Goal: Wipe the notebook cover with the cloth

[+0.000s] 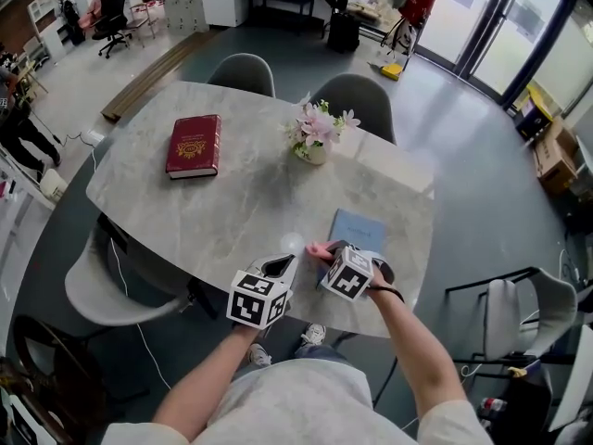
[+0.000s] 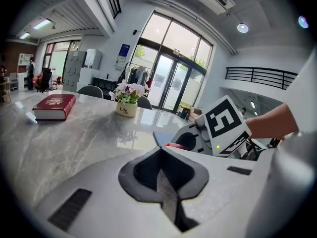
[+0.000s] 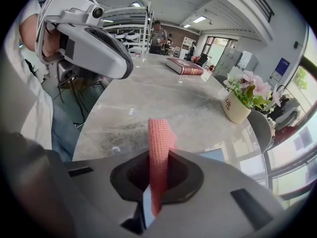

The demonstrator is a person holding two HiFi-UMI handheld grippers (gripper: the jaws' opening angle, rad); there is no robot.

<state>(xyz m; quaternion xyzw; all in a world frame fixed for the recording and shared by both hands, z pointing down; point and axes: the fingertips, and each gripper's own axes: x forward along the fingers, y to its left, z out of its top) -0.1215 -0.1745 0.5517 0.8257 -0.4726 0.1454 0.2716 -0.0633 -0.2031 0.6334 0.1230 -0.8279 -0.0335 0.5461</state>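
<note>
A blue-grey notebook (image 1: 358,229) lies flat near the table's front right edge; a corner of the notebook (image 3: 216,154) shows in the right gripper view. My right gripper (image 1: 321,251) sits at its near left corner, shut on a pink knitted cloth (image 3: 158,152) that sticks up from between the jaws. The cloth (image 1: 320,247) shows as a small pink tip in the head view. My left gripper (image 1: 283,265) is just left of the right one over bare table, jaws closed with nothing between them. In the left gripper view the right gripper (image 2: 210,133) and the notebook (image 2: 163,137) lie ahead.
A red hardcover book (image 1: 194,145) lies at the table's far left. A small white pot of pink flowers (image 1: 315,133) stands at the middle back. Grey chairs (image 1: 243,70) sit behind the marble table (image 1: 222,211), and a white chair (image 1: 111,290) at its left front.
</note>
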